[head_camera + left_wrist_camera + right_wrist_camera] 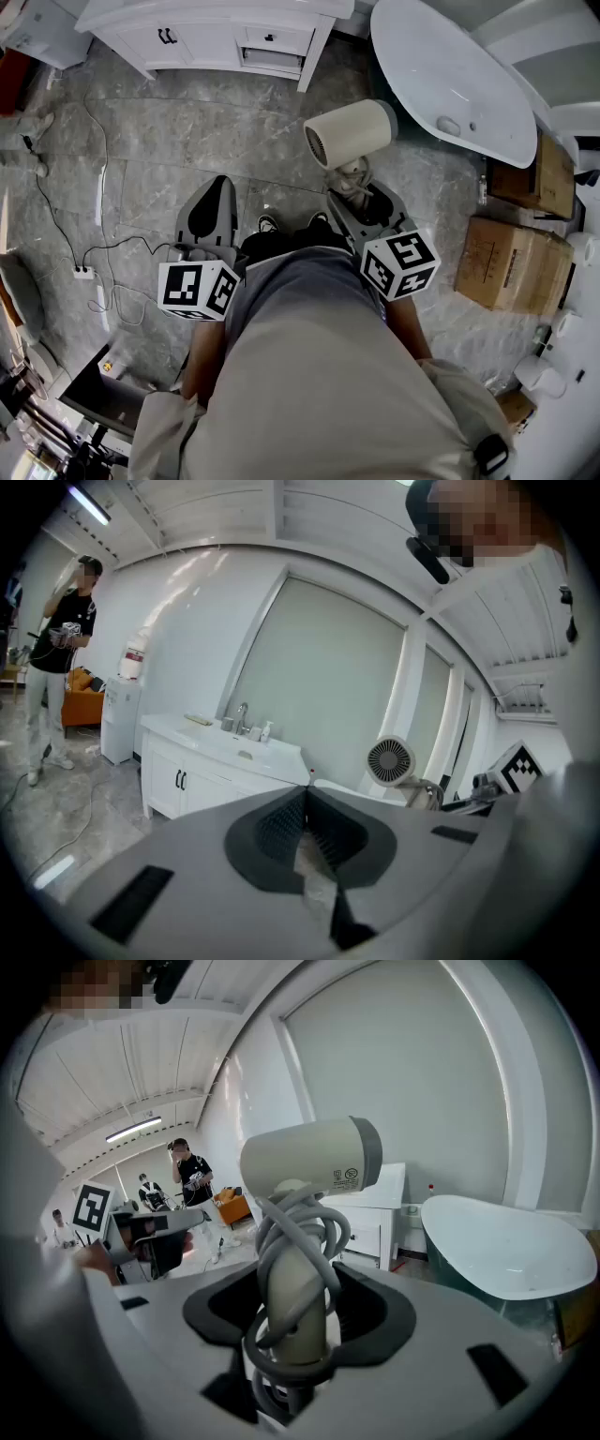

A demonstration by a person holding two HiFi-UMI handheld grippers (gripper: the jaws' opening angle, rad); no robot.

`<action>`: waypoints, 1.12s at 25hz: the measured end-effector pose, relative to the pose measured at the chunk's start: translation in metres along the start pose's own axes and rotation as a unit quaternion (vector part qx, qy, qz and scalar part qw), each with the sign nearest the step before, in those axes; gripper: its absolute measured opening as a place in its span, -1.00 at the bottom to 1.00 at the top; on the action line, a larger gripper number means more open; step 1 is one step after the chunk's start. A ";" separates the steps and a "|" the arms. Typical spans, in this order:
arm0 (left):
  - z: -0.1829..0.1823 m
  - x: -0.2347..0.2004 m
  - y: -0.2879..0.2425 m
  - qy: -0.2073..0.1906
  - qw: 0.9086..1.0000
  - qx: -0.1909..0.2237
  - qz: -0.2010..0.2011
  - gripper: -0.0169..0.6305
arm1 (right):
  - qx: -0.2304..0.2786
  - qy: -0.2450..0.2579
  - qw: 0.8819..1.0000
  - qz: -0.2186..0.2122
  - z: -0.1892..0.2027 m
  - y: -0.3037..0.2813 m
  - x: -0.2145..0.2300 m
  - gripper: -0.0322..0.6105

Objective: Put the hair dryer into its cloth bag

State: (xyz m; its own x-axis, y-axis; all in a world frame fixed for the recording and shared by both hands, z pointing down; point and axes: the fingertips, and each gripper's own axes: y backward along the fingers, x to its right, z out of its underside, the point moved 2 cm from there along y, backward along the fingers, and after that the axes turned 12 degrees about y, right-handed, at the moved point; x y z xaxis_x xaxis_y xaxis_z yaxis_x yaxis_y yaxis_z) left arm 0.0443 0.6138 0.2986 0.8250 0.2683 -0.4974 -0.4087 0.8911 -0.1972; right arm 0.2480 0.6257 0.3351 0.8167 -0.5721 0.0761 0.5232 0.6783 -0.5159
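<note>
Right tool [298, 1321] around hair dryer [305, 1162], label [349, 1178] unreadable

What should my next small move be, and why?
Probably open the left gripper, shut on nothing, and seek the cloth bag: none is in view, while the right gripper holds the hair dryer by its cord-wrapped handle.

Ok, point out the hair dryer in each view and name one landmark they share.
Head view: hair dryer at upper centre, just above the right gripper.
Left gripper view: right of centre, round grille facing the camera.
Right gripper view: dead centre, cord-wrapped handle between the jaws.
Shared landmark: the white vanity cabinet.
</note>
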 end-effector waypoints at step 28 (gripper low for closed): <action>-0.014 -0.008 0.047 -0.009 1.000 0.012 0.014 -0.92 | 0.053 0.007 0.999 -0.005 -0.031 0.017 -0.048 -0.17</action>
State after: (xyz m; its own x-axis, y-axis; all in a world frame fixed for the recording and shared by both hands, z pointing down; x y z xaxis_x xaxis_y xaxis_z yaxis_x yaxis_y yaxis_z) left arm 0.0127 0.6484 0.2812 0.8197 0.3000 -0.4879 -0.4233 0.8912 -0.1631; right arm 0.2103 0.6501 0.2968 0.8078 -0.5853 0.0694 0.5556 0.7170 -0.4210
